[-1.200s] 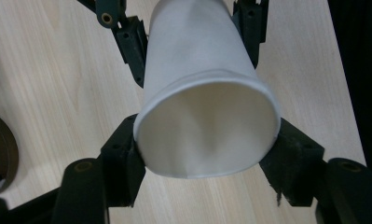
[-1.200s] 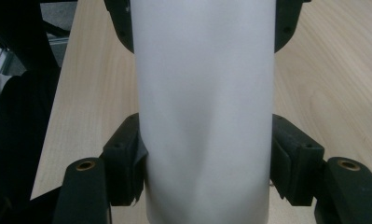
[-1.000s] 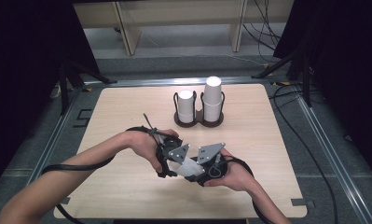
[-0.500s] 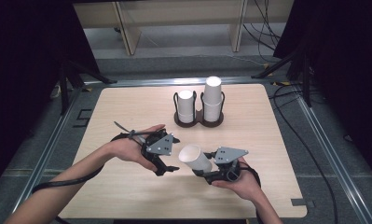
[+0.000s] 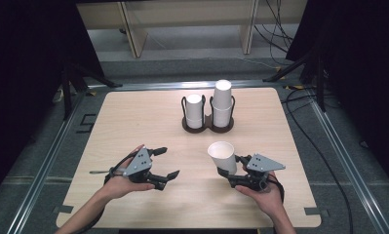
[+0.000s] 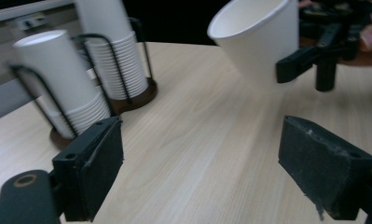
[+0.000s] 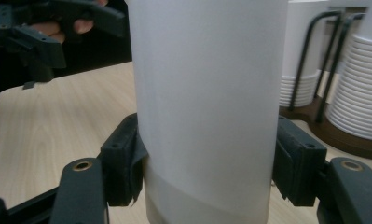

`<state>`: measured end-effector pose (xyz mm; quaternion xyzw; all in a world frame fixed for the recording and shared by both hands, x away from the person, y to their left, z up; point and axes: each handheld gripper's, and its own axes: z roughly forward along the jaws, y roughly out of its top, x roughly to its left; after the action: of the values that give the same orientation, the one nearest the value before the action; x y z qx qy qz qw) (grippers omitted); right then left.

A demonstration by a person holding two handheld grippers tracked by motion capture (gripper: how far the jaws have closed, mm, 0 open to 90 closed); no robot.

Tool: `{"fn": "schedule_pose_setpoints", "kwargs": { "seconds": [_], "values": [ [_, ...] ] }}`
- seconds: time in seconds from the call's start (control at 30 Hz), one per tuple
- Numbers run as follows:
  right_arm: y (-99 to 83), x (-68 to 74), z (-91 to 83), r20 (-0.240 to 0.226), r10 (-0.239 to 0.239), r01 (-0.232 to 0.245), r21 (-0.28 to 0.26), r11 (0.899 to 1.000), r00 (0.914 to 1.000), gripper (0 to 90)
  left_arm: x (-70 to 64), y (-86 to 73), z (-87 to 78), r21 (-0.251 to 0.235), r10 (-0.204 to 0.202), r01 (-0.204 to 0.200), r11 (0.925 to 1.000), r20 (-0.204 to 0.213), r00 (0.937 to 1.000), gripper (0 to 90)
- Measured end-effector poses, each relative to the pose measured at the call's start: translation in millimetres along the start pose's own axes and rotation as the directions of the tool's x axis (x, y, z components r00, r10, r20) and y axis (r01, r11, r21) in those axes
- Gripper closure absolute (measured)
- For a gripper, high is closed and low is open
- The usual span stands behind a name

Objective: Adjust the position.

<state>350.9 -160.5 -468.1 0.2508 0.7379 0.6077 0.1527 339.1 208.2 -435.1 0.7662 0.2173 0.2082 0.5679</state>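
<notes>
Right gripper (image 5: 232,167) pinches a single white cup (image 5: 222,157) by its lower wall; the right gripper view has both jaws pressed flat against the cup's sides. Cup is held above the table (image 5: 133,122), mouth up and tilted toward the left gripper, near the front right part of the tabletop.

Left gripper (image 5: 164,163) is over the front left of the table, jaws spread wide with nothing between them; the left gripper view looks between them at bare wood, with the cup (image 6: 258,39) farther off, apart from them.

Holder (image 5: 207,124) stands at mid-back of the table, well apart from both grippers. It carries two stacks of upside-down cups: short stack (image 5: 194,111) on the left, tall stack (image 5: 222,102) on the right
</notes>
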Motion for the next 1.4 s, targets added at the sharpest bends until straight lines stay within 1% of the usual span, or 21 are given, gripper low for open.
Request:
{"fn": "schedule_pose_setpoints", "kwargs": {
  "seconds": [0.03, 0.1, 0.2, 0.3, 0.37, 0.43, 0.5, 0.6, 0.63, 0.7, 0.77, 0.8, 0.83, 0.9, 0.93, 1.03, 1.13, 1.27, 1.3, 1.37, 1.4],
  "values": [
    [-1.4, -2.1, -2.0, 0.025, -0.019, 0.019, -0.006, 1.000, 0.9995, 35.7, 0.2, -6.5, -2.8, -0.037, -0.027, 0.026, 0.9990, -0.027, 0.9993, 13.8],
    [-3.7, -2.0, -5.7, 0.042, 0.008, -0.008, 0.002, 1.000, 0.9991, 35.7, 1.9, -14.4, -9.1, -0.055, -0.075, 0.071, 0.9960, -0.076, 0.9943, 13.8],
    [-6.6, -4.7, -8.2, 0.036, 0.027, -0.027, -0.003, 1.000, 0.9990, 35.7, 4.7, -24.3, -14.1, -0.092, -0.101, 0.088, 0.9919, -0.149, 0.9837, 13.7],
    [-7.9, -6.1, -11.3, 0.061, 0.024, -0.025, 0.009, 1.000, 0.9978, 35.6, 10.5, -33.1, -17.3, -0.140, -0.151, 0.123, 0.9825, -0.206, 0.9669, 13.7],
    [-9.8, -9.5, -10.3, 0.070, 0.002, 0.001, -0.039, 0.999, 0.9975, 35.7, 11.3, -37.7, -19.5, -0.138, -0.180, 0.150, 0.9791, -0.248, 0.9517, 13.7],
    [-10.7, -8.1, -12.7, 0.069, 0.052, -0.051, -0.024, 0.998, 0.9963, 35.6, 12.0, -40.3, -20.1, -0.136, -0.189, 0.156, 0.9784, -0.279, 0.9416, 13.7],
    [-10.9, -9.2, -14.4, 0.068, 0.056, -0.054, -0.040, 0.998, 0.9961, 35.5, 12.0, -41.8, -18.2, -0.160, -0.187, 0.144, 0.9766, -0.301, 0.9352, 13.6],
    [-10.1, -9.1, -16.9, 0.087, 0.060, -0.055, -0.055, 0.997, 0.9944, 35.5, 9.7, -43.5, -18.7, -0.148, -0.194, 0.153, 0.9772, -0.329, 0.9240, 13.5],
    [-9.8, -9.4, -17.3, 0.080, 0.059, -0.055, -0.058, 0.997, 0.9950, 35.5, 10.3, -44.6, -16.5, -0.173, -0.200, 0.150, 0.9734, -0.323, 0.9249, 13.5],
    [-9.9, -9.7, -18.7, 0.095, 0.045, -0.039, -0.060, 0.997, 0.9945, 35.5, 9.3, -44.3, -18.7, -0.143, -0.200, 0.159, 0.9768, -0.341, 0.9186, 13.4],
    [-10.7, -8.3, -19.9, 0.093, 0.072, -0.067, -0.053, 0.996, 0.9931, 35.5, 10.0, -45.0, -18.2, -0.144, -0.207, 0.167, 0.9755, -0.346, 0.9151, 13.4],
    [-11.4, -10.0, -20.2, 0.094, 0.054, -0.049, -0.061, 0.997, 0.9941, 35.5, 10.6, -45.6, -16.8, -0.157, -0.209, 0.163, 0.9740, -0.349, 0.9136, 13.4],
    [-12.2, -8.9, -20.2, 0.091, 0.075, -0.070, -0.060, 0.996, 0.9930, 35.5, 11.5, -46.4, -15.9, -0.166, -0.213, 0.164, 0.9723, -0.343, 0.9149, 13.4],
    [-13.0, -9.8, -21.2, 0.103, 0.061, -0.055, -0.060, 0.997, 0.9928, 35.5, 10.8, -47.1, -16.4, -0.148, -0.220, 0.178, 0.9728, -0.347, 0.9118, 13.5],
    [-13.3, -9.2, -21.2, 0.100, 0.071, -0.066, -0.059, 0.996, 0.9924, 35.5, 11.7, -48.1, -14.6, -0.161, -0.214, 0.167, 0.9726, -0.335, 0.9177, 13.5],
    [-13.3, -9.9, -20.2, 0.103, 0.059, -0.053, -0.059, 0.997, 0.9929, 35.5, 9.5, -49.0, -15.1, -0.140, -0.214, 0.176, 0.9743, -0.335, 0.9177, 13.5],
    [-13.7, -8.4, -19.4, 0.100, 0.074, -0.069, -0.055, 0.996, 0.9922, 35.5, 10.4, -50.4, -12.0, -0.165, -0.207, 0.162, 0.9729, -0.316, 0.9258, 13.5],
    [-14.4, -8.8, -19.6, 0.107, 0.066, -0.061, -0.050, 0.997, 0.9920, 35.5, 9.7, -49.0, -12.7, -0.158, -0.207, 0.163, 0.9739, -0.321, 0.9244, 13.5],
    [-13.8, -7.8, -21.0, 0.107, 0.075, -0.071, -0.040, 0.997, 0.9914, 35.5, 8.2, -48.0, -14.5, -0.142, -0.214, 0.176, 0.9742, -0.330, 0.9194, 13.5],
    [-14.1, -7.2, -20.0, 0.097, 0.083, -0.079, -0.047, 0.996, 0.9918, 35.6, 8.3, -47.4, -14.8, -0.153, -0.205, 0.162, 0.9748, -0.325, 0.9234, 13.4],
    [-14.2, -7.6, -19.2, 0.095, 0.069, -0.064, -0.051, 0.997, 0.9931, 35.6, 7.3, -46.9, -16.4, -0.146, -0.207, 0.167, 0.9750, -0.328, 0.9217, 13.4]
  ]
}}
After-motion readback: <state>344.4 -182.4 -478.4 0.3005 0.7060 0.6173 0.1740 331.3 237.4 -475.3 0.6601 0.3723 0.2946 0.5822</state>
